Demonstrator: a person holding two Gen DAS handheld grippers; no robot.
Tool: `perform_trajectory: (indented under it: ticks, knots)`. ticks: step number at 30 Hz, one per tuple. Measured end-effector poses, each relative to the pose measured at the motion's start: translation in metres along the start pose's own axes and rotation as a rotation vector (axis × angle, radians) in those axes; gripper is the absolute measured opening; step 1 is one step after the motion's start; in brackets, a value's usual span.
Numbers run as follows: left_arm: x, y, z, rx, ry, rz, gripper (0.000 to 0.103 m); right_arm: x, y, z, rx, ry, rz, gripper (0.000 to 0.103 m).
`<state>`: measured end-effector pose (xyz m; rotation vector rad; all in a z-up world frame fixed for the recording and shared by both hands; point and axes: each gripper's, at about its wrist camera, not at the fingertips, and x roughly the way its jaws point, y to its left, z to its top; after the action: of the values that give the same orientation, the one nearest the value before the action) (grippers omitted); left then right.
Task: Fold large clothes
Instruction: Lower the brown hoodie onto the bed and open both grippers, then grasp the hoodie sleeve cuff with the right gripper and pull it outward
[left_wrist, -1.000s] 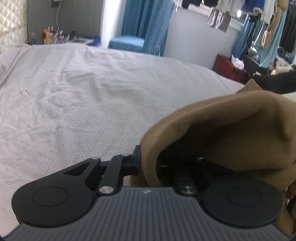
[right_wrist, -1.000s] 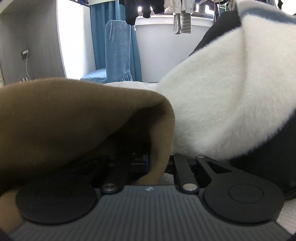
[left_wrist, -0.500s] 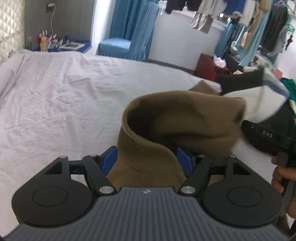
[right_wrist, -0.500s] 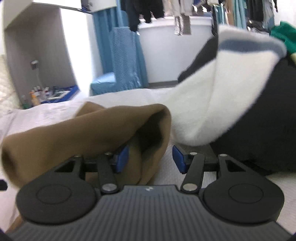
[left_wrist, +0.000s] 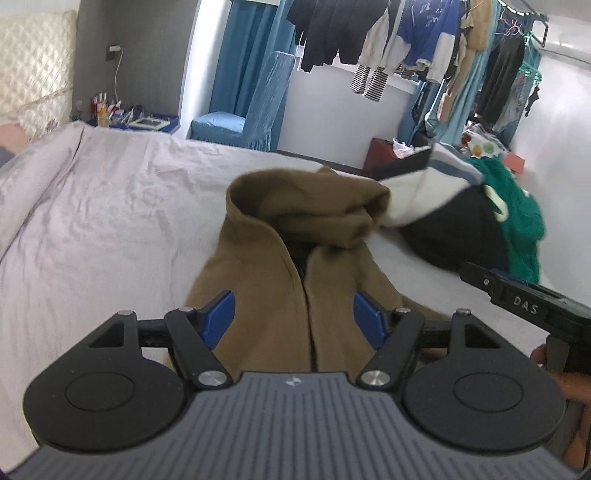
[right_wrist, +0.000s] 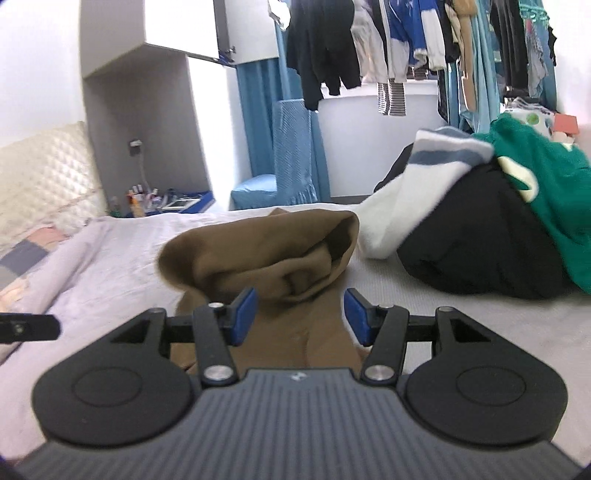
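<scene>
Brown hooded coat lies on bed in front of you, front seam facing up, hood bunched and standing open at far end. Your left gripper is spread wide over coat, holding nothing. Your right gripper also wide, empty. Pile of clothes just beside hood, white fleece touching it.

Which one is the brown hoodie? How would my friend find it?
Look at the big bed with the pale sheet. The brown hoodie lies alone on it, hood puffed up, just ahead of the left gripper. The pile of clothes beside it is black, white and green; only this one is plain brown.
</scene>
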<state>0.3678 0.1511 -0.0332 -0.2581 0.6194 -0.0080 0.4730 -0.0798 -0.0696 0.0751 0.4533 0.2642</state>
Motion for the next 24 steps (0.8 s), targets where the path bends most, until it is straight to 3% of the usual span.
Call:
perform_trajectory:
  ticks: [6,13,15,17,20,24]
  knots:
    - [-0.067,-0.007,-0.073,-0.016,-0.011,-0.018,0.071,-0.082,-0.001,-0.041,0.02,0.06,0.01,0.055]
    - [-0.089,-0.005,-0.167,-0.01,0.051,-0.035,0.037,-0.129,0.0,-0.112,0.067,0.282,0.038,0.055]
    - [-0.082,0.004,-0.188,-0.055,0.069,-0.07,0.034,-0.135,0.003,-0.127,0.076,0.323,0.026,0.055]
    - [-0.079,0.011,-0.2,-0.087,0.068,-0.092,0.035,-0.133,0.005,-0.142,0.108,0.387,0.011,0.055]
    - [-0.076,0.014,-0.2,-0.1,0.07,-0.109,0.035,-0.129,0.007,-0.156,0.162,0.433,-0.04,0.074]
    - [-0.074,0.017,-0.203,-0.094,0.066,-0.126,0.035,-0.119,0.014,-0.171,0.129,0.455,-0.116,0.075]
